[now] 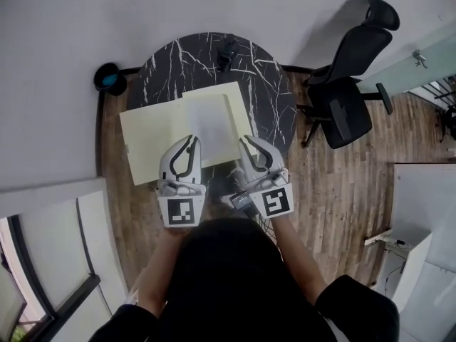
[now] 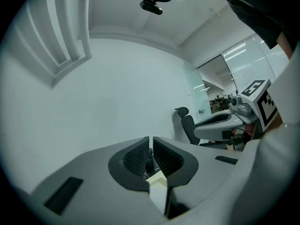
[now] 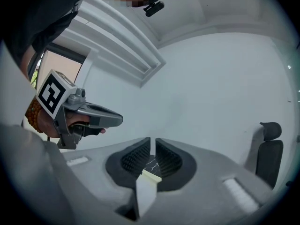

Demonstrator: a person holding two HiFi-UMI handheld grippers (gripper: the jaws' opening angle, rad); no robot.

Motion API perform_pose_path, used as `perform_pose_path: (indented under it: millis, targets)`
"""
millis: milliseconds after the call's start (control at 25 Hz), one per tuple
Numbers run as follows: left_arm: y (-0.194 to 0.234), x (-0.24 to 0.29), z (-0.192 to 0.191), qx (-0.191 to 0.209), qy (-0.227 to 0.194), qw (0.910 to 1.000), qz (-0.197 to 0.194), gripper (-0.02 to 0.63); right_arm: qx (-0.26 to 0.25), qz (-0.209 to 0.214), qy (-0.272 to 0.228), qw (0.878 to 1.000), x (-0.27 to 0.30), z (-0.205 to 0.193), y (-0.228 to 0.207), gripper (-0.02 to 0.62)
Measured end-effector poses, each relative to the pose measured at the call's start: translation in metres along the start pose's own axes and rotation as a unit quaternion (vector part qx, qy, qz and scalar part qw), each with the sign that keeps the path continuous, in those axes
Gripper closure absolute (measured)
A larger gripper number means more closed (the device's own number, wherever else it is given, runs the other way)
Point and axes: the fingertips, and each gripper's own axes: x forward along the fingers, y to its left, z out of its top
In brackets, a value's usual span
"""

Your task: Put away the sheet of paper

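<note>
Both sets of jaws are closed on the near edge of the sheet of paper [image 1: 212,123]. In the left gripper view a pale strip stands pinched between the ribbed pads. The right gripper view shows the same, with a sliver of marble visible past the pads.

Key relation: from both pairs of fingers the sheet runs away toward 12 o'clock. Its long axis lies roughly 12–6, tipped a little toward 11–5. The left gripper [image 1: 190,144] holds near the 7 o'clock corner and the right gripper [image 1: 246,143] near the 5 o'clock corner. Neither hand is nearer, so the hold is symmetric. I judge the near edge to be raised and the far edge resting.

Under it lies a larger yellow sheet [image 1: 153,137], long axis about 9–3, with its bare part reaching to 9 o'clock on my left gripper's side. I cannot tell whether this is a folder cover. If it is, I think the paper goes leftward, both hands moving together so the sheet does not buckle.

Surface: a round black marble table [image 1: 274,102] with white veining and a small dark object [image 1: 226,52] at its 12 o'clock rim.

Room: wood floor [image 1: 335,191], a black office chair [image 1: 349,95] at 2 o'clock, a dark round container [image 1: 109,79] at 10 o'clock, and white walls.
</note>
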Motion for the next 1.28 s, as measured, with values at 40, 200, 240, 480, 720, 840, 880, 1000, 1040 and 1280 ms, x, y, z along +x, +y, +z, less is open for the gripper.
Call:
perform_pose_path:
  millis: [40,200,240,480,720,840,880,1000,1040,1280]
  targets:
    - [-0.001,0.001,0.002,0.003,-0.003,1.0000,-0.001,0.574,-0.001,0.002,0.000,1.000,0.001,0.001,0.002,0.563]
    - [-0.002,0.003,0.003,0.001,-0.005,1.0000,0.001,0.574,0.007,0.005,-0.005,1.000,0.003,0.003,0.006,0.563]
    - [-0.001,0.003,0.003,-0.002,-0.004,1.0000,0.003,0.574,0.008,0.005,-0.008,1.000,0.004,0.004,0.005,0.563]
    - [-0.004,0.006,-0.002,0.012,0.005,0.9999,-0.011,0.572,0.013,0.021,-0.012,1.000,0.004,-0.001,0.005,0.563]
    - [-0.014,0.011,-0.011,0.030,0.013,0.9989,-0.034,0.572,0.013,0.033,-0.007,0.999,0.000,-0.013,-0.002,0.563]
    - [-0.013,0.011,-0.015,0.032,0.022,0.9987,-0.031,0.572,0.014,0.029,-0.005,0.999,-0.002,-0.017,-0.006,0.563]
    - [-0.013,0.011,-0.016,0.033,0.026,0.9987,-0.030,0.572,0.012,0.028,-0.004,1.000,-0.002,-0.018,-0.007,0.563]
    - [-0.014,0.013,-0.018,0.028,0.027,0.9988,-0.029,0.572,0.006,0.028,-0.002,1.000,-0.001,-0.018,-0.011,0.563]
    - [-0.015,0.014,-0.018,0.025,0.028,0.9989,-0.029,0.574,0.006,0.029,-0.003,1.000,0.000,-0.018,-0.012,0.563]
    - [-0.018,0.019,-0.016,0.032,0.021,0.9988,-0.032,0.572,0.005,0.033,-0.003,0.999,0.001,-0.019,-0.016,0.563]
